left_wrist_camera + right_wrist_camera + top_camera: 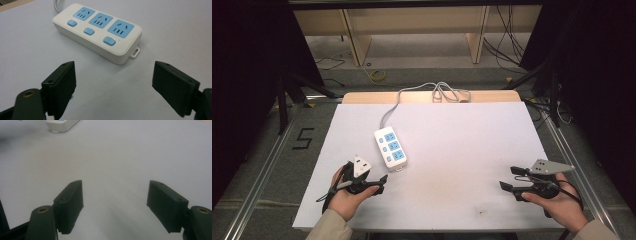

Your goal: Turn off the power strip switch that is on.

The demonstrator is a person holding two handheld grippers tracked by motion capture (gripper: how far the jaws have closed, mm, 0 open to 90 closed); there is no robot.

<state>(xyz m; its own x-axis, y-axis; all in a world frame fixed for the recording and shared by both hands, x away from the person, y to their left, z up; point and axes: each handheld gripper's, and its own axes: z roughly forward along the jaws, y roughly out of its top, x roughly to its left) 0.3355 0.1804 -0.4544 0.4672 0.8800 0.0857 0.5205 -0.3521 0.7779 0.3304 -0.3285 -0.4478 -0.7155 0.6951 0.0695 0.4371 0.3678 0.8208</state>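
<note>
Here I have the power strip point(390, 147) lying flat on the white worktop point(462, 150), sockets up, its cable point(412, 95) running off the far edge, so it is easy to approach from my side. I keep the left gripper point(379, 182) just short of its near end, aimed at it, fingers point(61, 87) spread wide and holding nothing. The right gripper point(508, 178) waits well apart on the other side, its fingers point(70, 202) likewise released over bare worktop, touching nothing.
</note>
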